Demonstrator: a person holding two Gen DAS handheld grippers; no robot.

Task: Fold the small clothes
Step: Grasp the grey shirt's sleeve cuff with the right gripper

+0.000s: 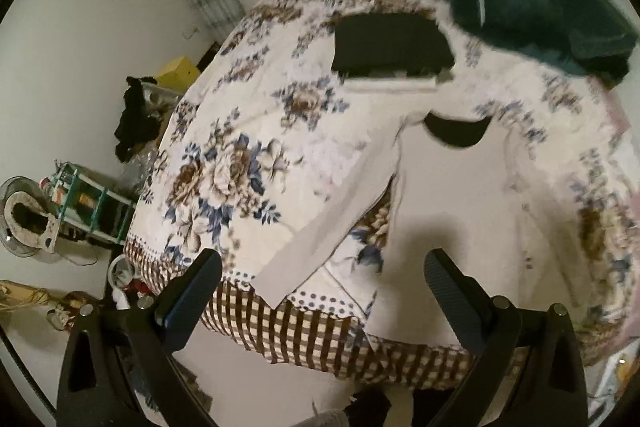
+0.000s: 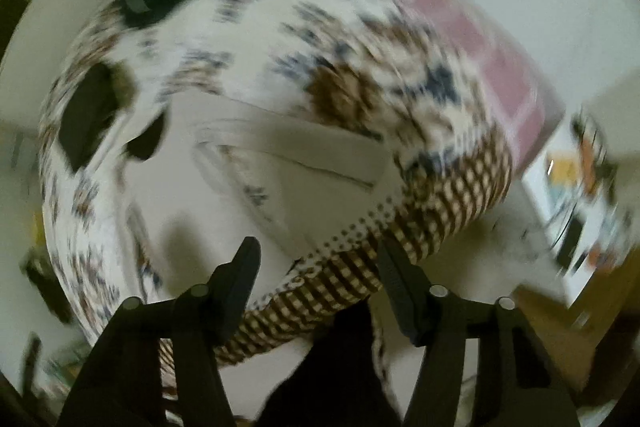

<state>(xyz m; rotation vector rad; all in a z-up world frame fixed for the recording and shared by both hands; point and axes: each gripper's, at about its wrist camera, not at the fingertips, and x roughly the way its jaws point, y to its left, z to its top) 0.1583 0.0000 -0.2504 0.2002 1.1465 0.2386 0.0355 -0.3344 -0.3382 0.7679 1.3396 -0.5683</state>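
Note:
A white long-sleeved top (image 1: 452, 195) with a dark collar lies spread flat on the floral bed cover (image 1: 240, 131). One sleeve (image 1: 320, 239) reaches the near edge. My left gripper (image 1: 322, 267) is open and empty, hovering just above that sleeve's cuff. In the blurred right wrist view the same top (image 2: 192, 195) lies with its other sleeve (image 2: 320, 155) across the bed corner. My right gripper (image 2: 318, 259) is open and empty above the bed edge near that sleeve.
A folded black garment on a white one (image 1: 390, 45) lies further back on the bed. A dark green blanket (image 1: 552, 11) is heaped at the far right corner. Cluttered racks and a fan (image 1: 28, 215) stand on the floor to the left.

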